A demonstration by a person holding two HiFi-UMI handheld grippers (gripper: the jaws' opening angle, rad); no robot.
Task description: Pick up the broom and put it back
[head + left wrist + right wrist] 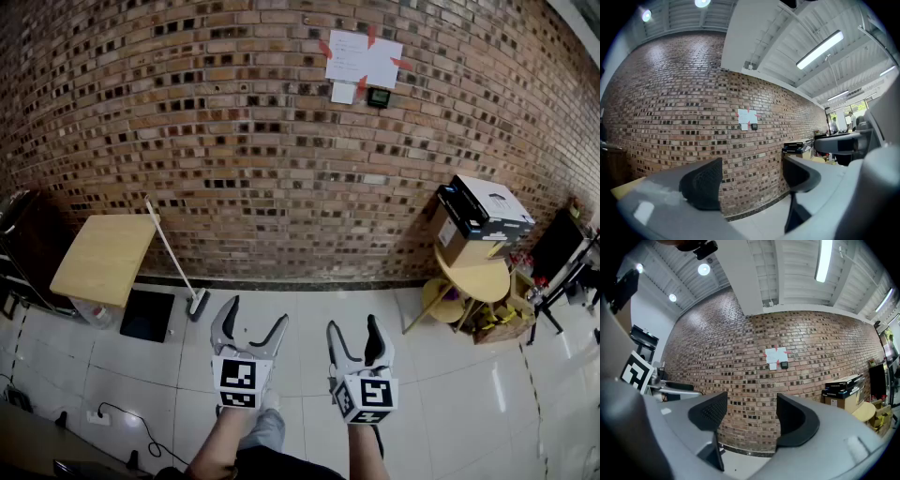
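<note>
My left gripper (258, 311) held level in front of me, jaws wide apart, nothing between them. My right gripper (354, 324) just beside it, also level, jaws wide, empty. Both face brick wall (253, 141). Task's broom (173, 251) stands slanted at foot of wall, left of left gripper and apart from it. Its head rests on white floor, handle top just beside wooden table (98, 258). Dark mat (147, 314) lies just left of broom head. Cardboard box (473, 225) sits on round table (478, 279) far right.
</note>
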